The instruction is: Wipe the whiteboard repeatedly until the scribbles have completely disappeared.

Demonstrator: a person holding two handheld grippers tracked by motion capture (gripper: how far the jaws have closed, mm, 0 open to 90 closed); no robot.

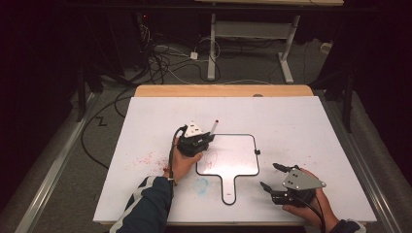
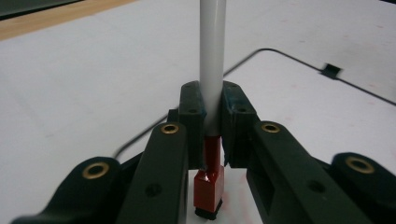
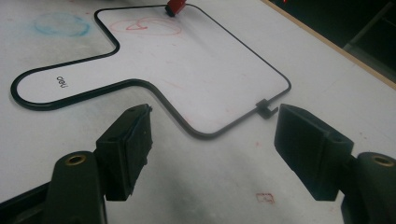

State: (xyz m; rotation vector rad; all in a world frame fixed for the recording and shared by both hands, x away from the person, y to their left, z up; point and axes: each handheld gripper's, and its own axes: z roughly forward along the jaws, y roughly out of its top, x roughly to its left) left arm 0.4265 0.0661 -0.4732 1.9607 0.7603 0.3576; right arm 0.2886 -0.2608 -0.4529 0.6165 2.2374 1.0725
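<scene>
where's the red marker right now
The marker is clamped upright in the left gripper, left of centre in the high view, its red tip down on the near-left corner of the small handled whiteboard, beside the red scribble.

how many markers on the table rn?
1. A single marker, clamped in the left claw, its red tip end down on the handled whiteboard near the red scribble. The right claw is open, holding nothing. More could be hidden behind the hands.

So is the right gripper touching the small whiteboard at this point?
Apart. In the right gripper view the right gripper has its jaws spread wide over bare table, and a strip of table surface separates both from the whiteboard edge.
</scene>
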